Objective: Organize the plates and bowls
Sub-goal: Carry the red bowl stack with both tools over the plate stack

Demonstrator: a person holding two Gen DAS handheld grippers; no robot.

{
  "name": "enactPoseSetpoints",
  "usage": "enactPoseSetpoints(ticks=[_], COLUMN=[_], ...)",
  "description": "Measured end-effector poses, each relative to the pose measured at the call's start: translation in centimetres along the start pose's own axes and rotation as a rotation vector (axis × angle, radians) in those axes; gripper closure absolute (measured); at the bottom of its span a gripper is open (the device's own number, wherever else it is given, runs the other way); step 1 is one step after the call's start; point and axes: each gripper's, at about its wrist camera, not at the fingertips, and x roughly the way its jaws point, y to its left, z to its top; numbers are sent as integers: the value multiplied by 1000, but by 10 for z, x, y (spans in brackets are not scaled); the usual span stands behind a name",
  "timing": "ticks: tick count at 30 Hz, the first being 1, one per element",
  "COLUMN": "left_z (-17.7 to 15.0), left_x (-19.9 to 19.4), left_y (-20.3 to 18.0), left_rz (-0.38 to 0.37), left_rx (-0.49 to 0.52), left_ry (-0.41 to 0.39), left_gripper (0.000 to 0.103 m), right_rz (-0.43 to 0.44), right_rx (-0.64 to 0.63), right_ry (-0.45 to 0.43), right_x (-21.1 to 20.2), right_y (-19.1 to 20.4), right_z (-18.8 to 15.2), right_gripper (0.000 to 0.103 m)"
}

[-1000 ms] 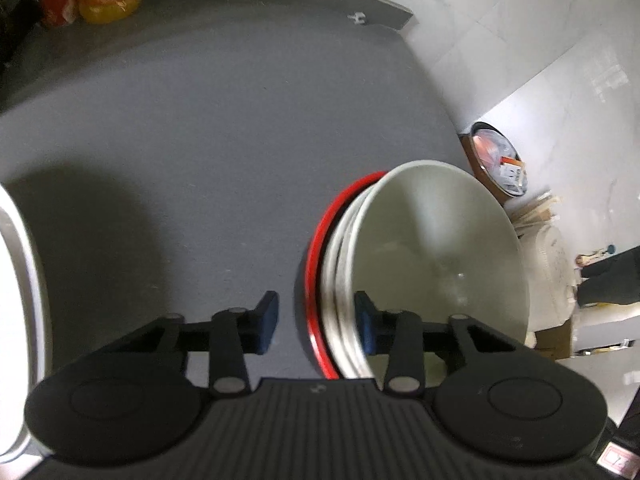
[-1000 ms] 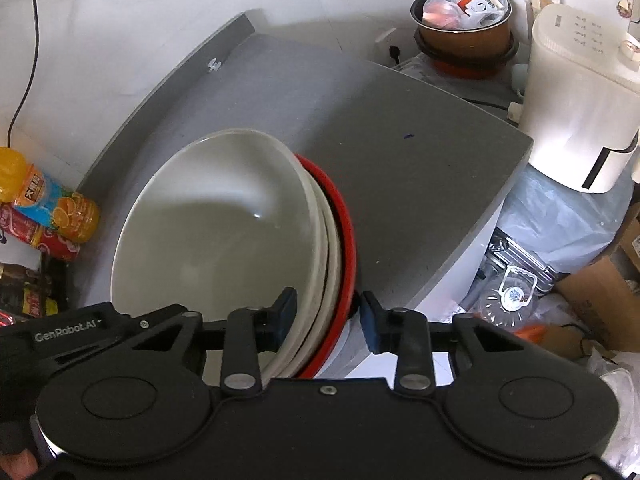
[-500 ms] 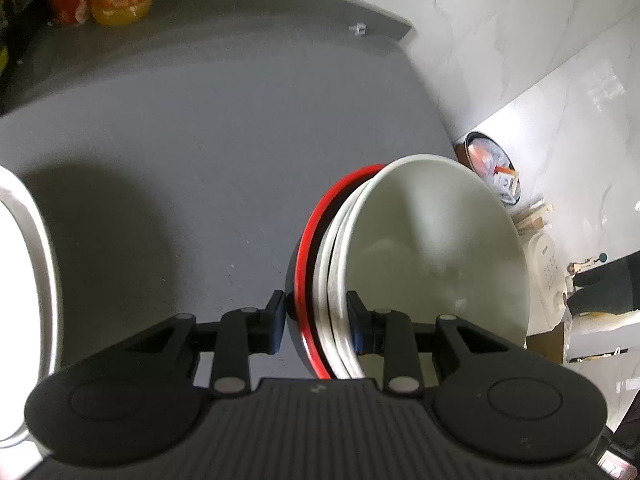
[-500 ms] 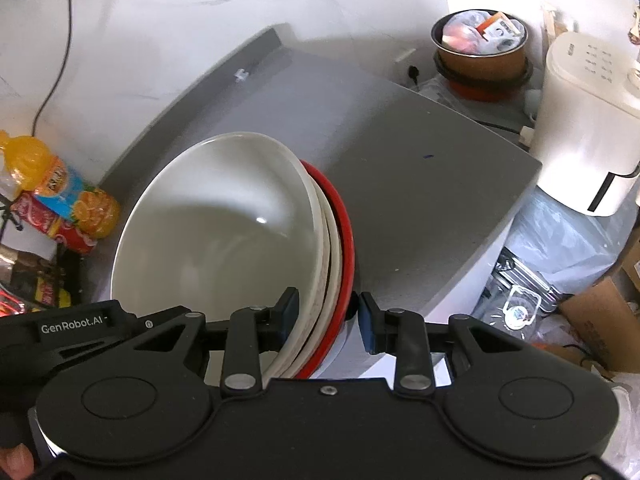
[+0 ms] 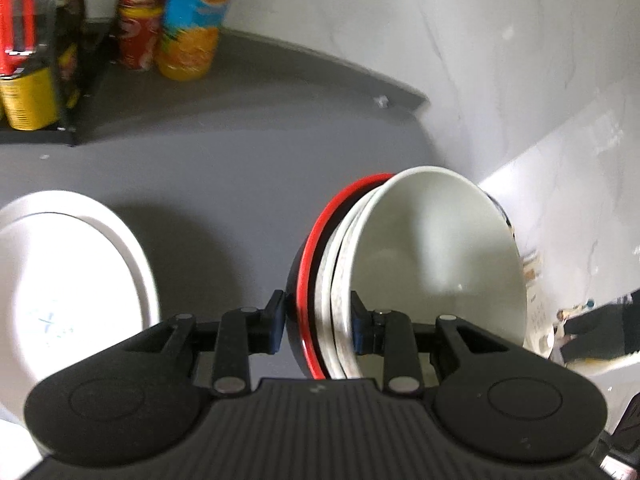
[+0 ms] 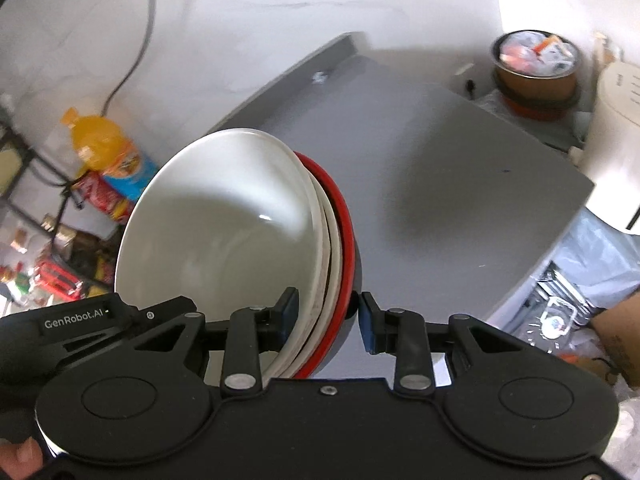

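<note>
A nested stack of bowls (image 5: 436, 248), white ones inside a black bowl with a red rim (image 5: 308, 264), hangs tilted above the grey countertop (image 5: 224, 176). My left gripper (image 5: 318, 324) is shut on the near rim of the stack, one finger outside the black bowl and one inside the top white bowl. In the right wrist view the same stack of bowls (image 6: 224, 232) is held at its opposite rim by my right gripper (image 6: 328, 320), also shut on it. A large white plate (image 5: 60, 280) lies flat on the counter at the left.
An orange drink bottle (image 5: 192, 20), red cans (image 5: 138, 20) and a black wire rack (image 5: 36, 64) line the back left of the counter. Past the counter's right edge stand a full bin (image 6: 536, 64) and a white appliance (image 6: 616, 120). A forearm (image 6: 618, 340) shows at right.
The left gripper closed on the stack's rim. Both grippers then rose with the bowls, tilting toward the back wall; the plate, bottle and cans came into view.
</note>
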Motion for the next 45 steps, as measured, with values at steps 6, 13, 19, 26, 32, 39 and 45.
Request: enactPoseSetpoints(ticks=[6, 13, 19, 26, 32, 39, 45], left_z=[-5, -16, -21, -29, -34, -28, -27], left_x=[-32, -63, -85, -98, -108, -100, -81], left_y=[36, 87, 121, 155, 177, 197, 202], left_rz=[31, 64, 93, 117, 133, 142, 155], left_rx=[-54, -141, -199, -263, -301, -326, -334], left_ry=[-48, -83, -113, -124, -127, -104, -70], left_gripper=[74, 74, 74, 74, 74, 74, 74], right_rz=[48, 86, 117, 130, 143, 146, 118], right_rx=[-67, -149, -207, -259, -284, -286, -287], right_ry=[39, 86, 123, 158, 189, 224, 242], right_x=[6, 13, 19, 27, 36, 56, 69], right_y=[34, 75, 105, 130, 147, 154, 152], right_z=[-17, -39, -55, -71, -80, -83, -83], right_gripper=[72, 72, 72, 72, 72, 72, 72])
